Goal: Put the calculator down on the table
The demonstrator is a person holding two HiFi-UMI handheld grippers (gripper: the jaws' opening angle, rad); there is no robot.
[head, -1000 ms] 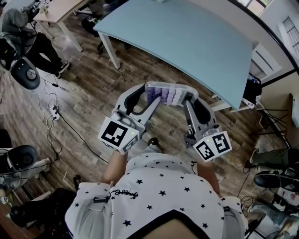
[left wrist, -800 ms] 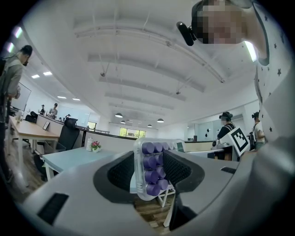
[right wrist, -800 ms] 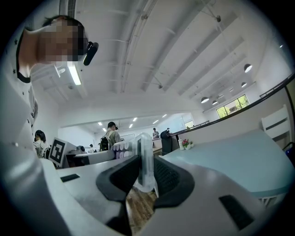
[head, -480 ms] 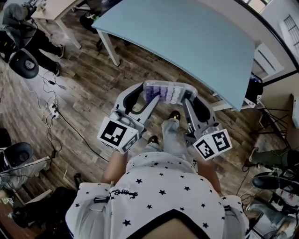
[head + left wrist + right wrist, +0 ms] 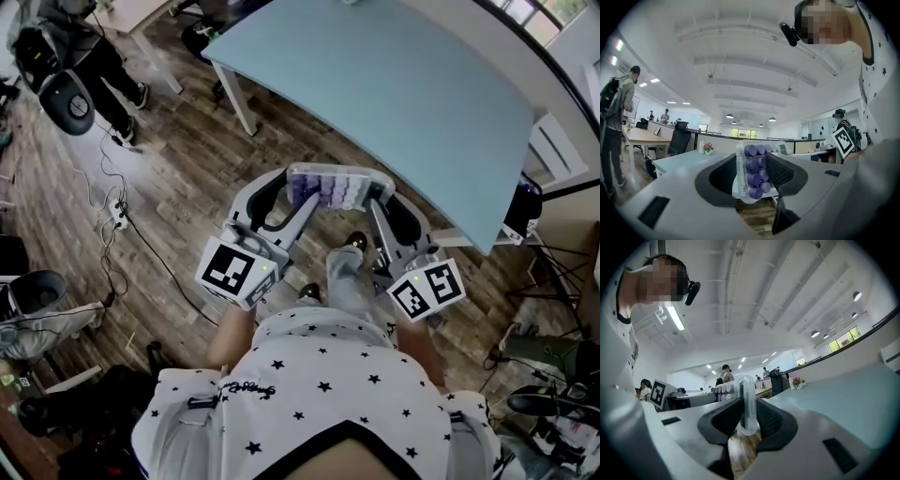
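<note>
The calculator [image 5: 336, 186], a clear-cased slab with purple keys, hangs in the air between both grippers, short of the light blue table [image 5: 403, 84]. My left gripper [image 5: 302, 190] is shut on its left end, where the purple keys [image 5: 754, 176] sit between the dark pads. My right gripper [image 5: 379, 194] is shut on the right end; there the calculator's clear rim [image 5: 746, 408] stands edge-on between the jaws. Both grippers point level toward the table [image 5: 684, 160], whose top [image 5: 853, 399] lies just ahead.
A small flower pot [image 5: 708, 148] and a white bottle [image 5: 701, 146] stand on the table's far part. Wood floor [image 5: 187, 206] with cables and a power strip [image 5: 118, 214] lies to the left. A seated person [image 5: 56, 47] and a desk are at the upper left.
The person has stepped forward: a leg and shoe now show below the calculator, and the floor and table have slid in the view. Both grippers keep the same hold.
</note>
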